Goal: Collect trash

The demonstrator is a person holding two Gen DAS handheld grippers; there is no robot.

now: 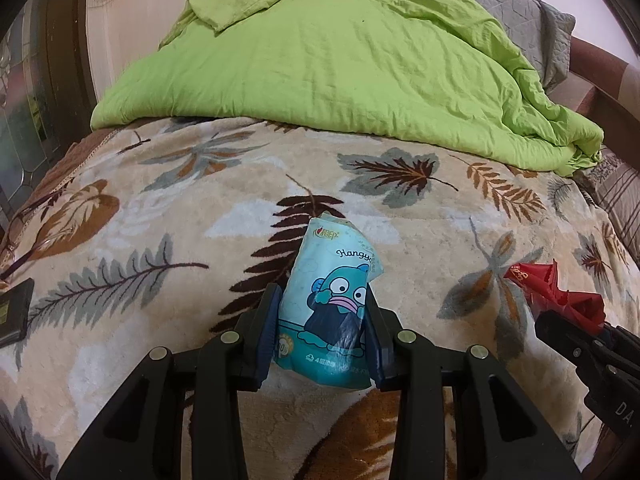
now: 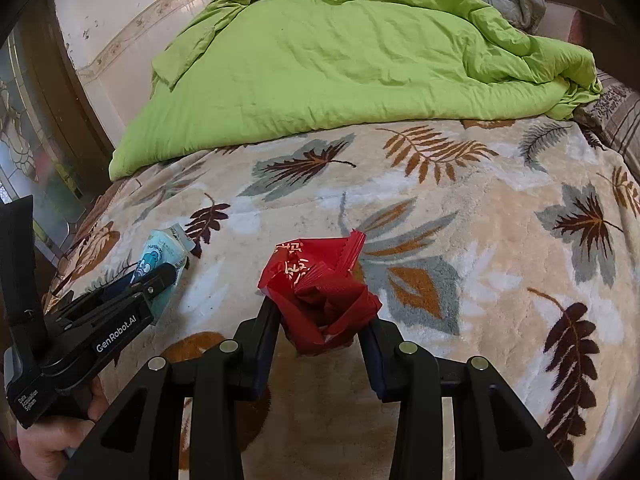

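Observation:
My left gripper (image 1: 323, 308) is shut on a light-blue tissue packet (image 1: 332, 296) with a cartoon fish printed on it, held above the leaf-patterned blanket (image 1: 200, 208). The same packet (image 2: 162, 252) and the left gripper (image 2: 160, 276) show at the left of the right wrist view. A crumpled red wrapper (image 2: 320, 292) with white lettering sits between the pads of my right gripper (image 2: 320, 316), which is shut on it. This red wrapper (image 1: 556, 292) also appears at the right edge of the left wrist view, with the right gripper's black body below it.
A rumpled green quilt (image 1: 340, 64) covers the far half of the bed. A grey pillow (image 1: 532, 12) lies at the back right. A dark flat device (image 1: 14, 312) and eyeglasses (image 1: 24, 232) rest at the bed's left edge. A hand (image 2: 52, 440) holds the left gripper's handle.

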